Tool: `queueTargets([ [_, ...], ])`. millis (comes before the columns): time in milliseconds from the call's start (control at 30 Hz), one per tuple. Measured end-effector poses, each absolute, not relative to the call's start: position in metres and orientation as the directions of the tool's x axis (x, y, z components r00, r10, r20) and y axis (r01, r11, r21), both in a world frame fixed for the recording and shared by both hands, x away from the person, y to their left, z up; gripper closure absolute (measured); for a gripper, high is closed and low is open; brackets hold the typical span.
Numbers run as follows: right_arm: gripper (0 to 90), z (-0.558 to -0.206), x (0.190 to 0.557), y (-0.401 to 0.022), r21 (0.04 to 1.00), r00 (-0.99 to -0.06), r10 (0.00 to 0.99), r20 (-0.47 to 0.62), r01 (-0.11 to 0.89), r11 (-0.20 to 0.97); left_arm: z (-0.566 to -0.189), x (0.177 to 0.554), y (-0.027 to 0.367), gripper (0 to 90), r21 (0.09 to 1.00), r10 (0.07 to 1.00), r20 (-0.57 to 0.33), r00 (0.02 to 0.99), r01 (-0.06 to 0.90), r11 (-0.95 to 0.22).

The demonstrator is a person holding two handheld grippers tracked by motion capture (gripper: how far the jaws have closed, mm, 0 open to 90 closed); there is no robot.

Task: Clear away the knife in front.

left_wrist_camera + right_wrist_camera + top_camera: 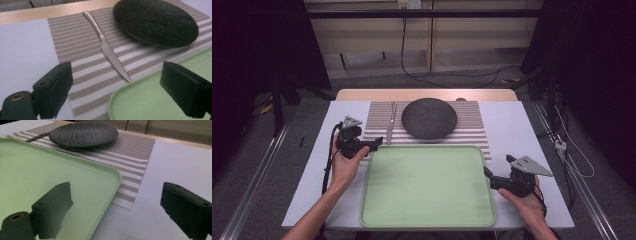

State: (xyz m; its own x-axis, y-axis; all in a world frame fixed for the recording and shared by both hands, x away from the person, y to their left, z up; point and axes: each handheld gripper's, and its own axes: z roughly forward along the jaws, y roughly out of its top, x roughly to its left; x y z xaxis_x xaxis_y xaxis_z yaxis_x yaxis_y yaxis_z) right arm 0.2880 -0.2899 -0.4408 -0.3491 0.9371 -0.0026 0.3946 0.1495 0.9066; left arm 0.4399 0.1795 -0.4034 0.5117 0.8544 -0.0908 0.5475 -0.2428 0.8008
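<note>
- At the near middle of the table [307, 195], a pale green tray [428, 186] lay empty, its far edge overlapping the near edge of a striped placemat [469, 131], so that strip of the mat was hidden.
- On the mat's far half sat a dark, rough-textured plate [429, 118], and just left of it a silver knife [390, 122] lay with its handle toward the far side and its tip toward the tray.
- In the left gripper view the plate [155, 21] was cut off at the top edge, and the knife [107, 47] showed whole, its tip close to the tray's corner [130, 100] but apart from it.
- The left gripper [374, 144] hovered by the tray's far-left corner, held in the left hand [344, 165]; its jaws stood wide apart with nothing between them.
- The right gripper [488, 176] sat at the tray's right edge, held in the right hand [524, 205]; its jaws were also spread wide and empty, one over the tray and one over the bare tabletop.
- In the right gripper view the knife [37, 136] was mostly hidden behind the plate [83, 133], with only a dark sliver showing.
- Beyond the table the room was dim; cables [404, 50] ran along the floor and wall, and no label or writing could be read anywhere.
</note>
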Motion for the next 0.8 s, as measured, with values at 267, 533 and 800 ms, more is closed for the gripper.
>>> queueTargets([
  [267,10.6,-0.442,0.289,-0.288,0.905,-0.356,0.934,-0.006,0.395,0.157,-0.403,0.463,0.163,8.3,0.760,0.845,-0.070,0.530,0.576,-0.299],
  [533,10.7,-0.442,0.289,-0.289,0.905,-0.357,0.934,0.001,0.398,0.151,-0.404,0.491,0.148,10.4,0.744,0.843,-0.066,0.535,0.589,-0.315],
  [800,10.7,-0.443,0.290,-0.288,0.902,-0.365,0.931,0.004,0.404,0.155,-0.408,0.529,0.138,16.5,0.738,0.850,-0.059,0.523,0.596,-0.316],
])
